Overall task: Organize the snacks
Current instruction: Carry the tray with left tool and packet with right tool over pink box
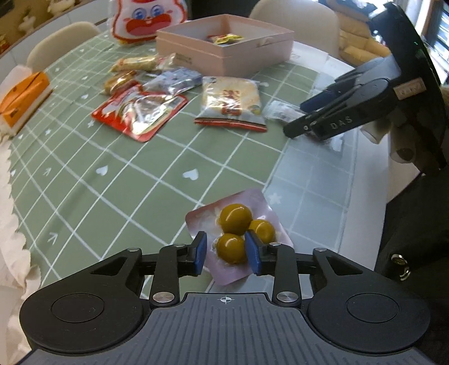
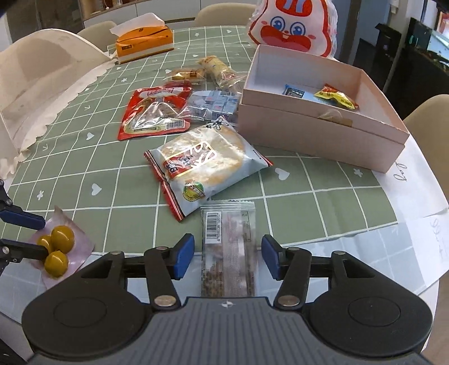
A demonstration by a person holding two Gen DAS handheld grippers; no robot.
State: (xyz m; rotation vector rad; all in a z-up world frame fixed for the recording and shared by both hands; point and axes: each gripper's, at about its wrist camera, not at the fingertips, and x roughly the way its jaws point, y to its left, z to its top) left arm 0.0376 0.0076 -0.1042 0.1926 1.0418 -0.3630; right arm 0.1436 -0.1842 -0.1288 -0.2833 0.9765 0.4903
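A pink packet of three green olives (image 1: 238, 233) lies near the table's front edge. My left gripper (image 1: 227, 252) stands open around it, its left pad clear of the fruit. The right wrist view shows the same packet (image 2: 59, 247) at far left with the left gripper (image 2: 42, 237) over it. A clear bar packet with a barcode (image 2: 228, 247) lies flat between the open pads of my right gripper (image 2: 227, 258), with a gap on each side. In the left wrist view, the right gripper (image 1: 303, 120) points down at that small packet (image 1: 280, 111).
An open pink box (image 2: 322, 134) at the right holds a yellow packet and a blue one. A rice cracker pack (image 2: 202, 165), a red packet (image 2: 157, 112), a bag of small sweets (image 2: 210, 106) and bread packs lie mid-table. A rabbit bag (image 2: 291, 25) and an orange tissue box (image 2: 143, 42) stand behind.
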